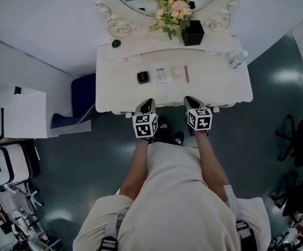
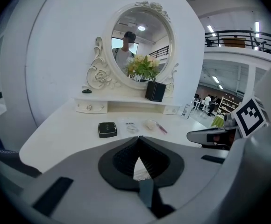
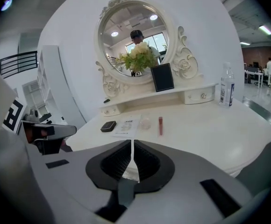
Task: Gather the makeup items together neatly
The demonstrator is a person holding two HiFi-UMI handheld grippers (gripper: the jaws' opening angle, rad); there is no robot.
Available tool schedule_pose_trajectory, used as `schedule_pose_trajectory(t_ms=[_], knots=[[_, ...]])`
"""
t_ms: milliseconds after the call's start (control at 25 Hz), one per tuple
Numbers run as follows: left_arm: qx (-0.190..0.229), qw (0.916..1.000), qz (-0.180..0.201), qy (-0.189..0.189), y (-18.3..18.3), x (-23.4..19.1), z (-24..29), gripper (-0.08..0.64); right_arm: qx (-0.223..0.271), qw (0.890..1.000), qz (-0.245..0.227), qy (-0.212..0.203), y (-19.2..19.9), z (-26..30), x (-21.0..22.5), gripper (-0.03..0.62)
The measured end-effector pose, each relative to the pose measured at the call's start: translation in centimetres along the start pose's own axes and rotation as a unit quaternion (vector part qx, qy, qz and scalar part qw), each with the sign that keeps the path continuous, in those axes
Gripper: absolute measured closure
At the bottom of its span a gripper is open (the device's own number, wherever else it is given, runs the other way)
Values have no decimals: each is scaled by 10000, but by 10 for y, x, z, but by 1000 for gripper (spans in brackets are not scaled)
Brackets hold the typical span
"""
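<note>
On floor (image 1: 89, 156), shoes (image 1: 178, 138), head view only

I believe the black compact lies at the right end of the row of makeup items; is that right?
Not quite: the head view shows the black compact at the left end of the row; the red tube lies at the right end.

Overhead, two low views; shared table (image 1: 219, 88)
</note>
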State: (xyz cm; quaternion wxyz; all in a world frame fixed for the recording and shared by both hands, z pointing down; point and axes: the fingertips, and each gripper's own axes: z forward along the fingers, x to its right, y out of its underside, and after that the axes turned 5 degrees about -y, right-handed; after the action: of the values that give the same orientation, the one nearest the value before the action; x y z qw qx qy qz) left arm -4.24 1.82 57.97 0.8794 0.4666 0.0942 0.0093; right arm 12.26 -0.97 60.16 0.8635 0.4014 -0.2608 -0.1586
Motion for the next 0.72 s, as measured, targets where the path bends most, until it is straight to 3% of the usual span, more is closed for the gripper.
schedule_pose_trajectory(t_ms=[240, 720], knots=[[67, 10000, 19, -70, 16, 5, -15, 545, 1, 9996, 29, -282, 17, -13, -7, 548], [44, 9999, 43, -114, 33, 11, -26, 545, 8, 9990, -225, -390, 27, -31, -19, 549]])
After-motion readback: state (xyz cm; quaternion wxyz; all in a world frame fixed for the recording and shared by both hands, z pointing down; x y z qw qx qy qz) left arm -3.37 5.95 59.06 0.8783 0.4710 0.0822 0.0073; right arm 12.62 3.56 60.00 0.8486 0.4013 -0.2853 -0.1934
